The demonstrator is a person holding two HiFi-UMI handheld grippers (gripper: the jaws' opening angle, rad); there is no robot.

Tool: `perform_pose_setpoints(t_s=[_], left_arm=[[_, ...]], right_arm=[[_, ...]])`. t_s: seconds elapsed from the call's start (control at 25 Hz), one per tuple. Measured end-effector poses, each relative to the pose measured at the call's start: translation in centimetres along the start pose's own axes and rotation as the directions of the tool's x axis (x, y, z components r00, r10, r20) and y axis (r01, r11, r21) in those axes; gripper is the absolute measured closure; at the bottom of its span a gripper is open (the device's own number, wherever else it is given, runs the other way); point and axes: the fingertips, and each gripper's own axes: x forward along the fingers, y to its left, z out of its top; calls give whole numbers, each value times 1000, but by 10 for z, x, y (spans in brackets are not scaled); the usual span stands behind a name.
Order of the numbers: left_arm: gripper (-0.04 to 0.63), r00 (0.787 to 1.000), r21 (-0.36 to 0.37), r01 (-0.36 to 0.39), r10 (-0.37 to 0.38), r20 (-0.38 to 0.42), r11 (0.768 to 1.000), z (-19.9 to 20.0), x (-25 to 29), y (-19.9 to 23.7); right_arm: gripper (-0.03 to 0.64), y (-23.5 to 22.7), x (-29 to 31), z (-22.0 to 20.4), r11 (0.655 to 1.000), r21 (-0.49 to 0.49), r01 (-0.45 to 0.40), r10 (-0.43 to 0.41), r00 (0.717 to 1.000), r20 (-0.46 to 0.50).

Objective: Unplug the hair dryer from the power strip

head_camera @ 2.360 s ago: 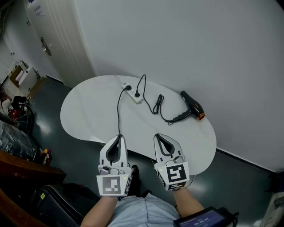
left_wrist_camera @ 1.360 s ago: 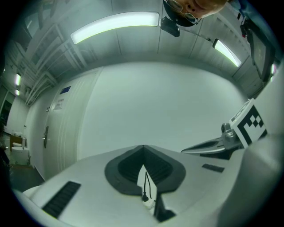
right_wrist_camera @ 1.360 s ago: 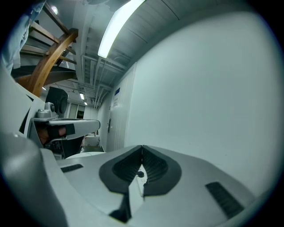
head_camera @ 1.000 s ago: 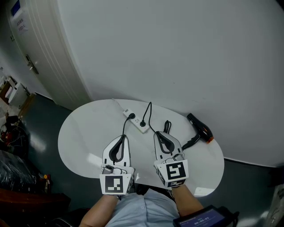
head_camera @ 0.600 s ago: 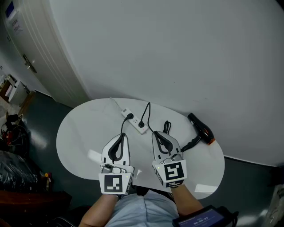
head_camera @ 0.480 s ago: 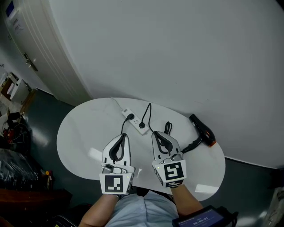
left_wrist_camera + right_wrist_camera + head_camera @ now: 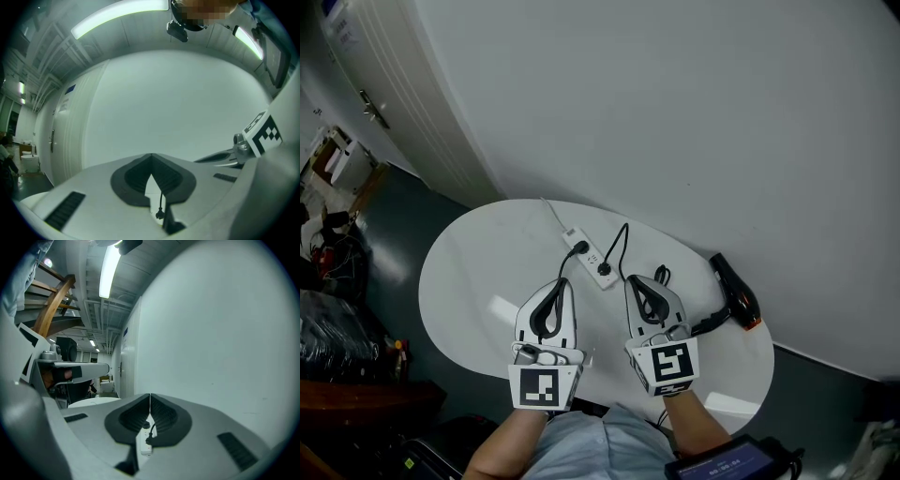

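A white power strip [image 7: 589, 255] lies on the oval white table [image 7: 478, 272] with two black plugs in it. The black hair dryer [image 7: 733, 292] with an orange end rests near the table's right edge, its cord [image 7: 661, 277] looped toward the strip. My left gripper [image 7: 561, 284] and right gripper [image 7: 636, 281] hover side by side just short of the strip, both shut and empty. Past the shut tips in the right gripper view [image 7: 150, 395] the strip [image 7: 145, 444] shows. In the left gripper view [image 7: 151, 154] a plug [image 7: 161, 213] shows below the tips.
A white wall curves close behind the table. A white door [image 7: 394, 94] stands at the upper left, with boxes and clutter [image 7: 337, 169] on the dark floor beside it. A second black cord [image 7: 553, 281] runs from the strip toward my left gripper.
Both grippers have edged forward over the table toward the power strip, jaws still shut. The head view has shifted, so the hair dryer sits lower right.
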Motion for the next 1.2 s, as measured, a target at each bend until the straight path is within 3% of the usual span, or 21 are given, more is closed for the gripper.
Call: perform_pose_setpoints(t_s=[0.2,0.36,0.56,0.72,0.84,0.96,1.2], left_arm=[[597,999,16,16,-15,-37,1000,-19,17,13],[597,996,-18,21,-22,-82,1000,-43,29,25],[597,987,-38,41,-47,-152,998,-74,42,35],[597,978,-88,17,-35,-207,996,-95,48,47],[597,976,-68,38,-52,-210,997,-105,55,52],[597,971,-40,60,-67,-229,997,-116,61,56],[597,961,-44,47,-57,-272,998,-139,69,64]], right_arm=[[615,0,21,-16,1000,-10,0,0,999,-40],[614,1,39,-28,997,-69,-16,15,1000,-8],[614,4,62,-52,997,-66,-30,28,999,-36],[614,7,71,-91,1000,16,-11,13,986,-164],[611,7,79,-107,1000,24,-18,22,986,-166],[526,7,90,-115,999,-24,-49,45,988,-148],[519,5,108,-137,999,0,-51,50,973,-225]])
